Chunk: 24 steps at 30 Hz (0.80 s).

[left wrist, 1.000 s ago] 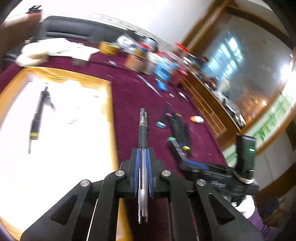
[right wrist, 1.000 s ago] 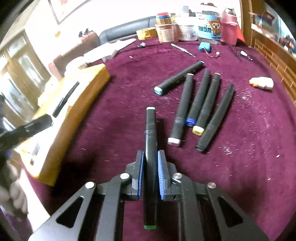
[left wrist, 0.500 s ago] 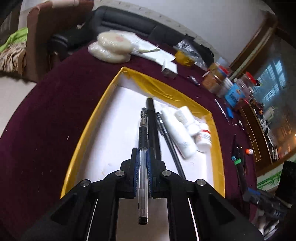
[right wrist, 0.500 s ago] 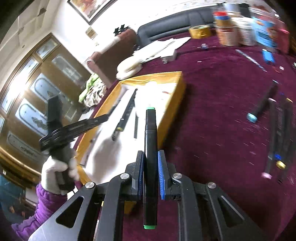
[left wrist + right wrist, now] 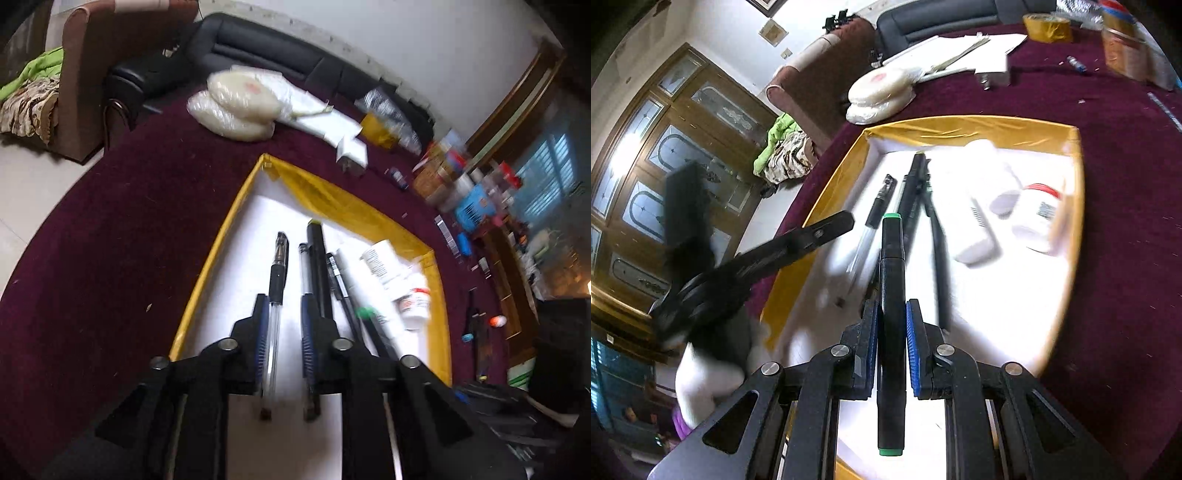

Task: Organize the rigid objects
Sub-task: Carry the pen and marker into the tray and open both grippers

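Observation:
A yellow-rimmed tray (image 5: 207, 280) (image 5: 960, 125) with a white floor lies on the burgundy cloth. It holds a black marker (image 5: 317, 266) (image 5: 912, 184), thin pens and white bottles (image 5: 380, 258) (image 5: 1038, 214). My left gripper (image 5: 283, 301) (image 5: 812, 236) hangs over the tray's left part with its jaws opening. A clear gel pen (image 5: 275, 295) with a black grip lies between them against the left pad, free of the right pad. My right gripper (image 5: 892, 306) is shut on a black green-tipped marker (image 5: 892, 280) over the tray's near side.
Loose markers (image 5: 476, 325) lie on the cloth right of the tray. Jars and bottles (image 5: 443, 177) crowd the far right. White packets (image 5: 236, 107) and papers sit behind the tray, with a tape roll (image 5: 1047, 26). A gloved hand (image 5: 701, 369) holds the left gripper.
Both grippers have swung from the cloth to above the tray. The left jaws, shut on the gel pen before, have parted. The right still grips its marker.

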Each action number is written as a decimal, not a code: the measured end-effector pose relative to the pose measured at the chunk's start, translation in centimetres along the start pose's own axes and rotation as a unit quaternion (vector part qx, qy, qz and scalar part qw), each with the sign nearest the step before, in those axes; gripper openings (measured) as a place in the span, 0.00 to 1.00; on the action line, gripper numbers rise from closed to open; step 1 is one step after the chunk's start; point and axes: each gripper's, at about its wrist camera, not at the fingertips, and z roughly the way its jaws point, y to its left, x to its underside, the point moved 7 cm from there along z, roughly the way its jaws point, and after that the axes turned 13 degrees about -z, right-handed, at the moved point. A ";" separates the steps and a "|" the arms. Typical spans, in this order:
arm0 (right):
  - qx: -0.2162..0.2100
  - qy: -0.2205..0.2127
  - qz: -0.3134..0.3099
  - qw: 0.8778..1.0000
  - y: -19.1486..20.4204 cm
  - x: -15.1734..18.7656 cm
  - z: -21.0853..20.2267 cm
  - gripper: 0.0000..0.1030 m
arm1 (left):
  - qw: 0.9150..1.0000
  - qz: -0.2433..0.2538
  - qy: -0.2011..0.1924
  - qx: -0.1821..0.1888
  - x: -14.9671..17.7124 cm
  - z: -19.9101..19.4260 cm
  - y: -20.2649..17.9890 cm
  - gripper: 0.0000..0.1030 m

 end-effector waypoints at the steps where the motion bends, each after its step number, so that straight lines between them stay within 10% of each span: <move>1: -0.002 0.003 0.004 1.000 0.1 -0.3 0.5 0.13 | 1.000 -0.002 -0.007 0.009 0.0 -0.7 0.1 0.24; 5: -0.022 0.006 0.032 0.999 0.7 -2.3 2.6 0.13 | 0.997 -0.032 -0.040 0.055 0.0 -4.5 1.2 0.51; 12: -0.039 0.017 0.093 0.995 0.8 -4.9 6.7 0.13 | 0.986 -0.088 -0.112 0.082 0.9 -10.2 5.9 0.51; 24: -0.013 0.015 0.098 0.995 1.2 -5.9 7.9 0.13 | 0.982 -0.128 -0.110 0.081 2.3 -10.7 9.9 0.54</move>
